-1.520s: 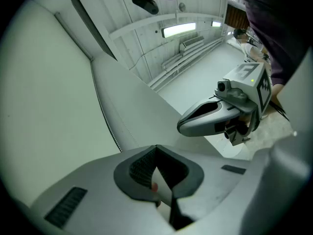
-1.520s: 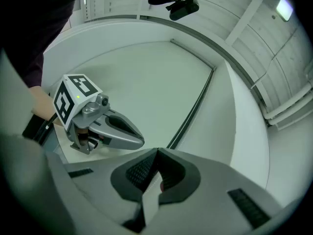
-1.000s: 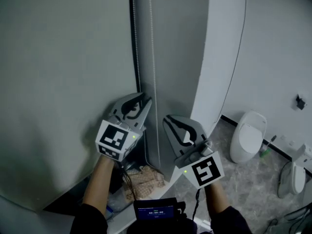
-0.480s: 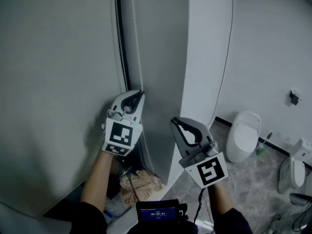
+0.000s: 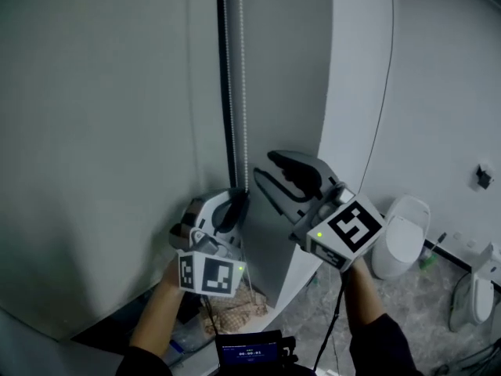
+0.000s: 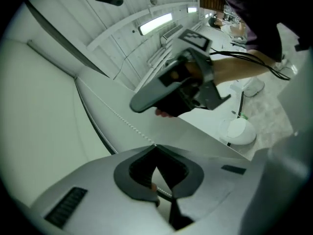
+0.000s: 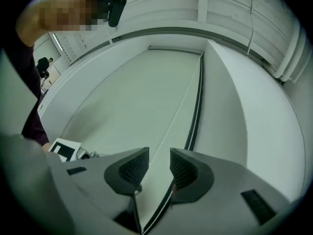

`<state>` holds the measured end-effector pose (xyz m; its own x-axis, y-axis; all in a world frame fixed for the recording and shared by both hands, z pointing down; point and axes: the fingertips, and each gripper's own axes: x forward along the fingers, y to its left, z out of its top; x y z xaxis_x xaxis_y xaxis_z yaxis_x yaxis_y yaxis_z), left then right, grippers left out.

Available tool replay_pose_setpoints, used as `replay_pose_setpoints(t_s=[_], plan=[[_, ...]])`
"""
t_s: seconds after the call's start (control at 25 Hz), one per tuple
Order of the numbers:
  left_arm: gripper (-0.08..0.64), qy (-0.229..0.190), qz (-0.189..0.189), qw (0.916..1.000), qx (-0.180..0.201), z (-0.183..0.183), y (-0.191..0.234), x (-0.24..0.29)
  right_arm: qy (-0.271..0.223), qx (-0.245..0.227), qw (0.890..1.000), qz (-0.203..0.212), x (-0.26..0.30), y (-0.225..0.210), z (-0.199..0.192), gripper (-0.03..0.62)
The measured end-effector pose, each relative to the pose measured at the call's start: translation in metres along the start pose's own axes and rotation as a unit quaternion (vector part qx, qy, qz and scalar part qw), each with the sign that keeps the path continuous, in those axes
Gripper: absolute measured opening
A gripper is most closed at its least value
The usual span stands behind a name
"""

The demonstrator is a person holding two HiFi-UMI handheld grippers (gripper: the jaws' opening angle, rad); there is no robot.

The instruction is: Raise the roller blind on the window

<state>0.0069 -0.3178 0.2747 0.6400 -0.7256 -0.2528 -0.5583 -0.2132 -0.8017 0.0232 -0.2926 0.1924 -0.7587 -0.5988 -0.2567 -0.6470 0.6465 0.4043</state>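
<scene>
Two tools work at the R edge of the blind (image 5: 102, 131), which hangs low over the window and fills the L half of the head view. The bead chain (image 5: 243, 92) runs down just beside the dark track (image 5: 228, 92) at the blind's edge. The left tool (image 5: 235, 204) sits lower, tips together and pinching the bead chain. In the left gripper view the chain (image 6: 117, 114) comes down along the blind (image 6: 39, 106) and enters the closed tips of the left tool (image 6: 155, 148), w/ beads showing again behind them. The right tool (image 5: 262, 175) is higher and just R of the chain, jaws a narrow gap apart, nothing gripped. In the right gripper view the chain (image 7: 181, 106) lines up w/ the gap of the right tool (image 7: 159, 168), but contact can't be told. A white toilet (image 5: 399, 237) stands on the floor at R, and a crumpled cloth (image 5: 227, 308) lies below the left tool
</scene>
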Motion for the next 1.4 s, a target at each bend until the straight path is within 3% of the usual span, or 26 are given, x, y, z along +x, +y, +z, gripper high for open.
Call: replay_pose_setpoints(t_s=[0.12, 0.28, 0.4, 0.6, 0.68, 0.76, 0.84, 0.92, 1.04, 1.2, 1.24, 1.32, 1.4], plan=[[0.009, 0.017, -0.014, 0.9990, 0.040, -0.010, -0.010, -0.011, -0.015, -0.005, 1.000, 0.017, 0.027, -0.010, 0.024, 0.115], [0.009, 0.037, -0.033, 0.9970, 0.059, -0.035, -0.027, -0.029, -0.039, 0.094, 0.993, 0.066, 0.058, -0.013, 0.049, 0.115], [0.009, 0.046, -0.038, 0.9965, 0.059, -0.045, -0.045, -0.044, -0.045, 0.142, 0.986, 0.075, 0.062, -0.011, 0.051, 0.114], [0.008, 0.044, -0.036, 0.9969, 0.054, -0.041, -0.054, -0.050, -0.041, 0.150, 0.985, 0.069, 0.063, -0.012, 0.047, 0.112], [0.009, 0.046, -0.039, 0.9966, 0.057, -0.040, -0.053, -0.048, -0.042, 0.141, 0.987, 0.069, 0.063, -0.010, 0.050, 0.035], [0.009, 0.051, -0.047, 0.9958, 0.060, -0.042, -0.054, -0.047, -0.029, 0.092, 0.994, 0.057, 0.064, -0.007, 0.049, 0.017], [0.009, 0.051, -0.054, 0.9962, 0.046, -0.048, -0.058, -0.049, 0.003, -0.014, 1.000, 0.023, 0.063, -0.002, 0.041, 0.015], [0.009, 0.041, -0.056, 0.9975, 0.009, -0.056, -0.061, -0.057, 0.029, -0.124, 0.992, -0.015, 0.059, 0.007, 0.032, 0.012], [0.011, 0.013, -0.046, 0.9971, -0.059, -0.062, -0.055, -0.075, 0.062, -0.230, 0.970, -0.043, 0.052, 0.025, 0.013, 0.012], [0.012, -0.087, -0.018, 0.9908, -0.102, -0.041, -0.022, -0.101, 0.090, -0.291, 0.951, -0.046, 0.049, 0.051, -0.036, 0.012], [0.012, -0.096, -0.016, 0.9883, -0.117, -0.034, -0.010, -0.104, 0.097, -0.299, 0.948, -0.044, 0.048, 0.055, -0.041, 0.012], [0.012, -0.059, -0.029, 0.9764, -0.206, -0.022, 0.019, -0.098, 0.112, -0.310, 0.943, -0.040, 0.047, 0.048, -0.034, 0.012], [0.018, -0.041, -0.083, 0.9605, -0.262, 0.007, 0.047, -0.079, 0.127, -0.320, 0.938, -0.036, 0.052, 0.028, -0.021, 0.012]])
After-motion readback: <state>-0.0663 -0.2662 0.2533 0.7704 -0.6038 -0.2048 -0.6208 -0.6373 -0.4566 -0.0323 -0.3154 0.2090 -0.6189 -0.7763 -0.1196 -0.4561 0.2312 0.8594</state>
